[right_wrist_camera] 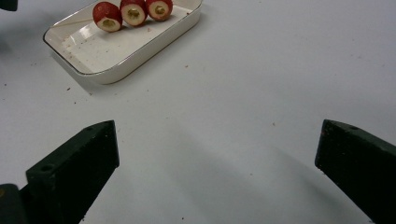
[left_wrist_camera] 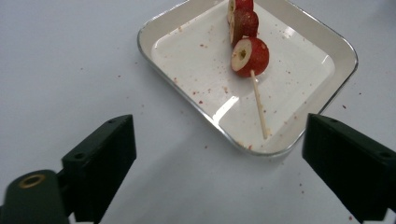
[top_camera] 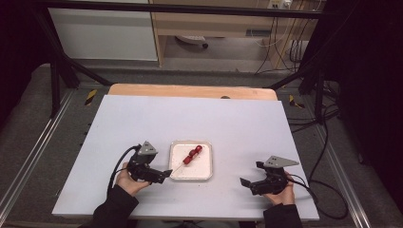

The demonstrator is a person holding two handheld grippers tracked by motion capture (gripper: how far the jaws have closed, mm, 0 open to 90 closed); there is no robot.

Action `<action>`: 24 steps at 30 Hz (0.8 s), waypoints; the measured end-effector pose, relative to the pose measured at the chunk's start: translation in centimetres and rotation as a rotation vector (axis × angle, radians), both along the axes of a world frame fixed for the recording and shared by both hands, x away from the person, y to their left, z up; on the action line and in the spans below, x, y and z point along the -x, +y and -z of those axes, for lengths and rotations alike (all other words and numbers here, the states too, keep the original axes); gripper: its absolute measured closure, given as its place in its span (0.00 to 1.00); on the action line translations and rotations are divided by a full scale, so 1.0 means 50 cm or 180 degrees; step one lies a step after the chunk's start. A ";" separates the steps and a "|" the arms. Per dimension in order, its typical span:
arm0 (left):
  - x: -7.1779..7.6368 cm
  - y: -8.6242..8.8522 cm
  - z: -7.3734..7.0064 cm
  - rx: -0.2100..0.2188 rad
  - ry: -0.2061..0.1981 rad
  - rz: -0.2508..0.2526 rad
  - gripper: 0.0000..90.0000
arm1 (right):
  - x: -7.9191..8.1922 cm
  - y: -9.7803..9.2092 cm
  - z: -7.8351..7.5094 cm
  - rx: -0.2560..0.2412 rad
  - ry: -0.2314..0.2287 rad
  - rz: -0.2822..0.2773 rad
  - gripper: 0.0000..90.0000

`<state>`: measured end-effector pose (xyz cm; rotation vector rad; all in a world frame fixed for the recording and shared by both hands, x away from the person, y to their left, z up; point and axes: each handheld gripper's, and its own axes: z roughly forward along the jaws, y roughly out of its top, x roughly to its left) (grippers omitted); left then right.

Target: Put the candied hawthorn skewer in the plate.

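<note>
Three red fruit pieces (left_wrist_camera: pixel 250 56) sit threaded on a skewer (left_wrist_camera: pixel 259 105) in the tray (top_camera: pixel 205 173); your left gripper (top_camera: pixel 164 175) and right gripper (top_camera: pixel 249 176) both gape empty, so nothing looks started.

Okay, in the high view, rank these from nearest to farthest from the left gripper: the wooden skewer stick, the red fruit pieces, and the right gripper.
1. Bare wooden skewer stick: just right of the left gripper, at the white tray's near-left corner.
2. Red fruit pieces: farther up the skewer, mid-tray.
3. Right gripper: across the table, beyond the tray.
</note>
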<state>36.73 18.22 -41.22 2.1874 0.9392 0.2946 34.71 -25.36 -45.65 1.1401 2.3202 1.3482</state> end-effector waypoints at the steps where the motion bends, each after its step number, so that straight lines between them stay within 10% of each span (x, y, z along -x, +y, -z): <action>1: 0.004 0.010 0.001 0.0014 -0.0027 -0.0003 0.09 | 0.000 0.000 0.000 0.0001 0.0000 -0.0001 0.00; 24: 0.051 0.194 0.072 0.0350 -0.0090 -0.0129 0.08 | 0.000 -0.001 0.001 0.0009 0.0021 0.0009 0.00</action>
